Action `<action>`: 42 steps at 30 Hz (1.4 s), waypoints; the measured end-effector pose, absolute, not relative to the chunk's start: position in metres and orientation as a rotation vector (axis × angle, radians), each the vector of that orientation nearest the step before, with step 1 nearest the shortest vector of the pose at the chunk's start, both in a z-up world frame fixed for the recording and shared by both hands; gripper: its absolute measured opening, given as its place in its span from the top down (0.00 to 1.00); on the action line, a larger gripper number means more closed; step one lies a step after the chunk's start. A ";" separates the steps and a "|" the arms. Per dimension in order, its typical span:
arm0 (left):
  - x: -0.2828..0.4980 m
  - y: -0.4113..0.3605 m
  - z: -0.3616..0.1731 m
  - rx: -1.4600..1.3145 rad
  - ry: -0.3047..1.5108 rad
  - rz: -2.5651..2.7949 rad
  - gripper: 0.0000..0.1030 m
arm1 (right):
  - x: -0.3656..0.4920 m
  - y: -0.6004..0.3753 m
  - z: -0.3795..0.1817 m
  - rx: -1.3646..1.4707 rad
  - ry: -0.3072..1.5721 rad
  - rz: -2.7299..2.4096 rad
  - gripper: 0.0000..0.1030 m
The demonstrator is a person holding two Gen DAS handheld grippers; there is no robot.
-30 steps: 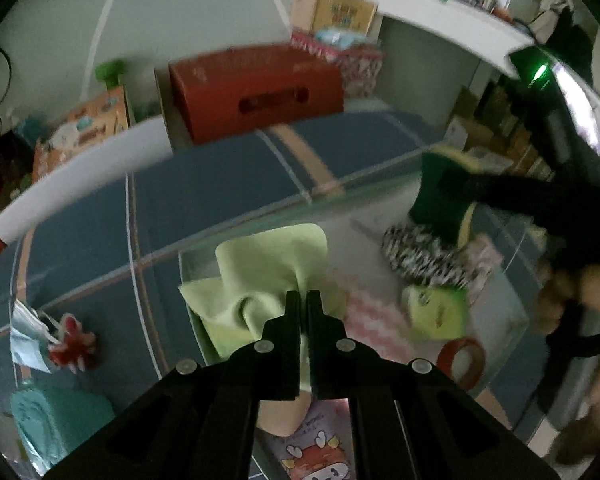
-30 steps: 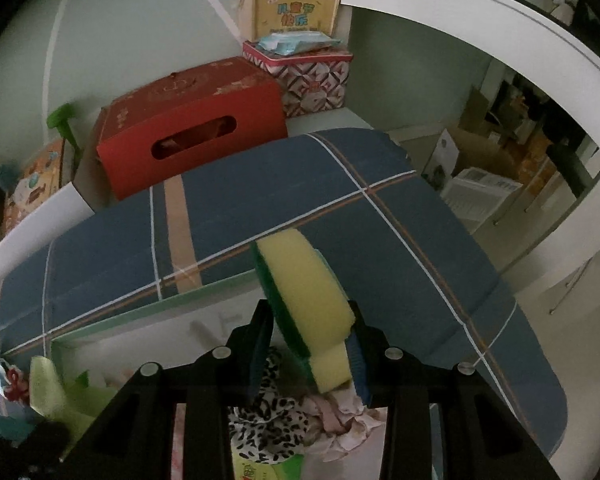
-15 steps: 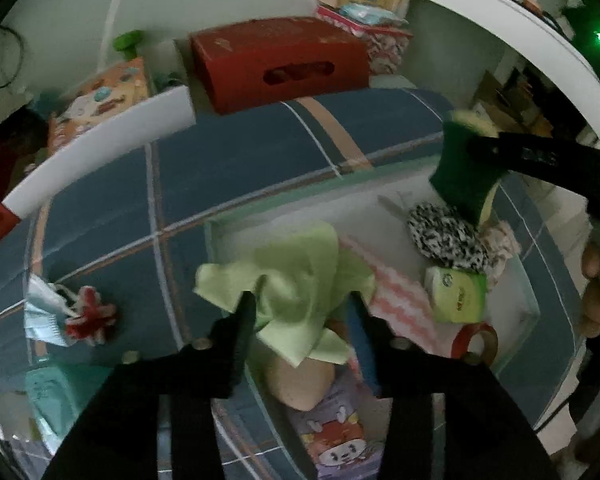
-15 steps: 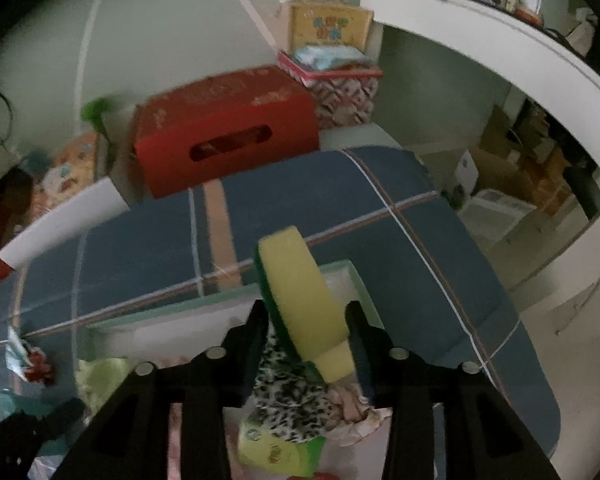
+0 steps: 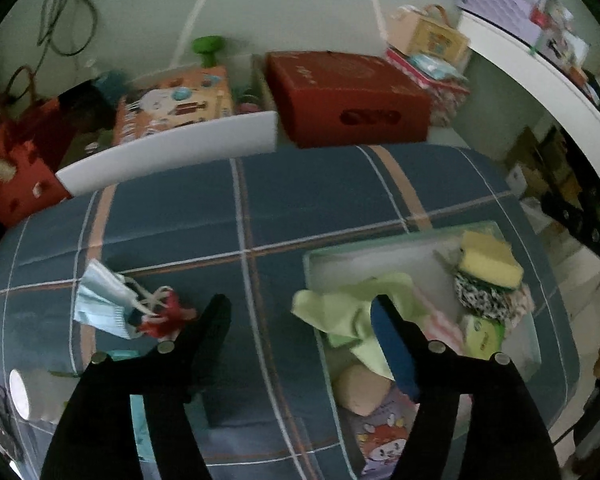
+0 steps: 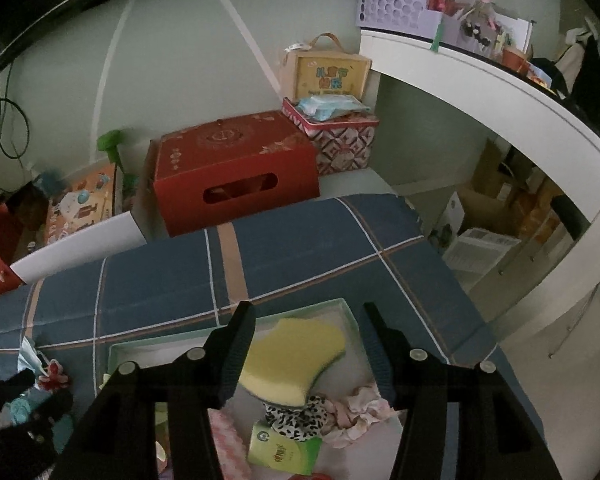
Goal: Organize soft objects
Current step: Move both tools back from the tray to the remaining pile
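Note:
A pale green-rimmed white tray (image 5: 380, 244) sits on the blue plaid cloth at the right. In it lie a light green cloth (image 5: 352, 312), a yellow-and-green sponge (image 5: 486, 262) on a leopard-print scrunchie (image 5: 480, 300), a green tissue pack (image 5: 482, 332) and a pink plush. My left gripper (image 5: 300, 312) is open and empty above the tray's left edge. My right gripper (image 6: 308, 316) is open above the sponge (image 6: 296, 360), apart from it. A blue face mask (image 5: 100, 300) and a red toy (image 5: 164, 318) lie left of the tray.
A red cardboard box (image 6: 236, 168) stands behind the table, beside a patterned box (image 6: 340, 136) and a yellow gift bag (image 6: 328, 72). A white board (image 5: 172, 148) leans at the back left. A teal item (image 5: 140, 412) lies under my left gripper.
My left gripper let go of the green cloth, opened and pulled back left. My right gripper opened and dropped the sponge onto the scrunchie in the tray.

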State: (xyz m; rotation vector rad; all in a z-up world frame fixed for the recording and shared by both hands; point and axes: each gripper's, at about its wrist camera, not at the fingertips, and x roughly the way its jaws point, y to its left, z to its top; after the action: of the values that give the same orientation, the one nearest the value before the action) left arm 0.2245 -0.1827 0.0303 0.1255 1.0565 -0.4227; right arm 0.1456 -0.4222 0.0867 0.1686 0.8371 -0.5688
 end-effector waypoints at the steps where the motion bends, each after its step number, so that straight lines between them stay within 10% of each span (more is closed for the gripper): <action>1: 0.228 -0.176 0.030 0.112 1.059 -0.409 0.26 | 0.147 -0.422 0.086 0.168 0.843 -0.564 0.44; 42: 0.282 0.086 0.014 -0.122 1.075 0.172 0.02 | 0.247 -0.233 0.011 0.043 1.022 -0.029 0.27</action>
State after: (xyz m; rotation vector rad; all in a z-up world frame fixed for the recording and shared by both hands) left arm 0.2816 0.0863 0.0143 -0.1222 1.0749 0.1722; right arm 0.2472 -0.2334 0.0106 0.0432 1.0216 -0.0289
